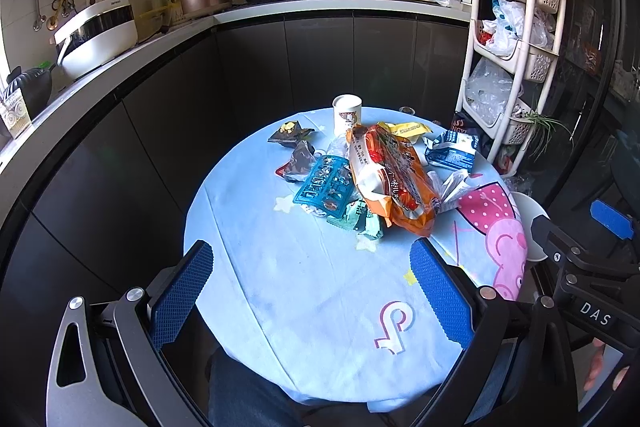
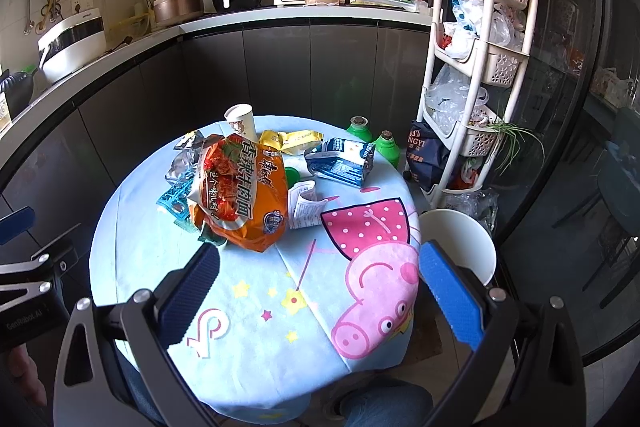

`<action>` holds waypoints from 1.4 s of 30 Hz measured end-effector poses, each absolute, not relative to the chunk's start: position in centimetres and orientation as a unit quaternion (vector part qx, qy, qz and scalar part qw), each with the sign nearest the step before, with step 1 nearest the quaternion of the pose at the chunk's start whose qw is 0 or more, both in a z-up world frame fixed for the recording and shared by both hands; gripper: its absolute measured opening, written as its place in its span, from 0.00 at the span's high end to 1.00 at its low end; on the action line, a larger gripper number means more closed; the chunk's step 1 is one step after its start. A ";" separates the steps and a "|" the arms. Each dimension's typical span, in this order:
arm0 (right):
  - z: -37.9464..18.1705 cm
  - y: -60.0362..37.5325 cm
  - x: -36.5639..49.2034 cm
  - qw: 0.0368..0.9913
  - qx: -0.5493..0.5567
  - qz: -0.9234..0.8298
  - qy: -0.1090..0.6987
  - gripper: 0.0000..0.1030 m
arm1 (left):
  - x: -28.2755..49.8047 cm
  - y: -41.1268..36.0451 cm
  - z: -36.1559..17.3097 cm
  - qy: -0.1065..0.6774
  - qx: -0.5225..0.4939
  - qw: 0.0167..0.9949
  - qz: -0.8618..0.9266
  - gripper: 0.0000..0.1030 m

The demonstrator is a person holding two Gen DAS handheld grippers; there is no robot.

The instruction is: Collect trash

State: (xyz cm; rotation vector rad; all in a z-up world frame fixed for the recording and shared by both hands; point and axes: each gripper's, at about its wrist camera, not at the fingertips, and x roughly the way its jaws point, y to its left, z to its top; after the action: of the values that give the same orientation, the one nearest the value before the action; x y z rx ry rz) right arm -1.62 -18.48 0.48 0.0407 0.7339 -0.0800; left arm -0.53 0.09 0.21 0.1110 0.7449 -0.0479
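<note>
A pile of trash lies on the far half of a round table with a light-blue cartoon cloth [image 1: 304, 291] [image 2: 256, 307]. On top is a big orange noodle bag [image 1: 390, 179] [image 2: 244, 191]. Around it are a teal plastic tray [image 1: 324, 187], dark wrappers [image 1: 298, 161], a blue-white pouch [image 1: 450, 149] [image 2: 344, 159], a yellow wrapper [image 2: 290, 141], a paper receipt [image 2: 306, 205] and a paper cup [image 1: 347, 115] [image 2: 241, 121]. My left gripper [image 1: 312, 291] and right gripper [image 2: 320, 295] are both open and empty, above the near half of the table, short of the pile.
A white bin [image 2: 460, 243] [image 1: 530, 227] stands by the table's right edge. A white basket rack [image 2: 476, 67] with plastic bags, a dark bag [image 2: 428, 159] and green bottles [image 2: 386, 145] are behind it. Dark cabinets and a counter with appliances run behind the table.
</note>
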 end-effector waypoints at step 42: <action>0.5 -18.4 -1.7 0.932 0.021 -0.039 0.360 0.03 | -0.5 0.5 -0.2 0.367 0.055 0.928 -0.022 0.08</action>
State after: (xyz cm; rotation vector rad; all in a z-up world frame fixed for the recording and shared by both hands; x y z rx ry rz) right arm -1.67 -18.36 0.55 0.0428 0.7364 -0.0800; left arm -0.52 0.53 -0.24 0.1125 0.7523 -0.0452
